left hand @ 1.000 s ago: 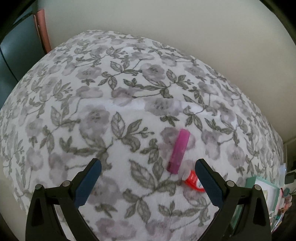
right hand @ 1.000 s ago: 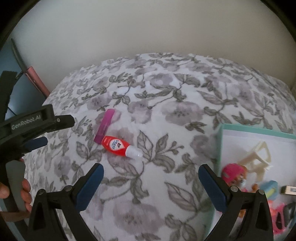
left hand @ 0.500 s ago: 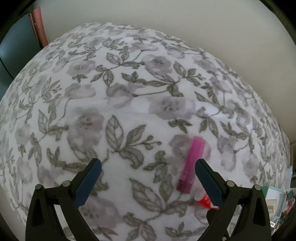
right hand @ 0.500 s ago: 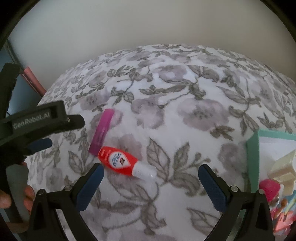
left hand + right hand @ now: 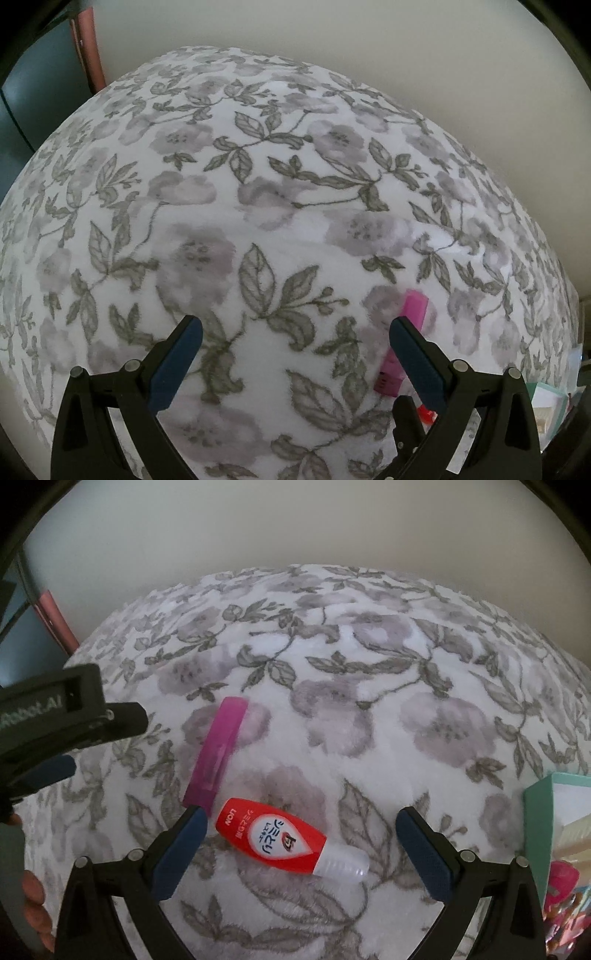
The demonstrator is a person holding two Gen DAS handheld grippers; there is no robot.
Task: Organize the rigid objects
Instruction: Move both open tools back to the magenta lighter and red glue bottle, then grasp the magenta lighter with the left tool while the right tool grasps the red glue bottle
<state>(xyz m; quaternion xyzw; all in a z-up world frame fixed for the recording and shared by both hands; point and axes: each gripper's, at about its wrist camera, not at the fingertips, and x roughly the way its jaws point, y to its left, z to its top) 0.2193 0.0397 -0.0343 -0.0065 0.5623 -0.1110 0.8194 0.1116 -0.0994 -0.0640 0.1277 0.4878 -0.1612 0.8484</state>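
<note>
while both claws gape wide and empty, the right claw point(image 5: 297, 823) straddles the red bottle point(image 5: 271, 837).

Setting: a home, probably a bedroom, going by the soft fleecy floral cover point(image 5: 369, 709) spread over what may be a bed, set against a plain cream wall point(image 5: 295, 528), with a teal box point(image 5: 537, 812) of small toys at its edge.

Floral blanket point(image 5: 369, 716) — bottle point(image 5: 280, 838), pink stick point(image 5: 221, 749)
</note>
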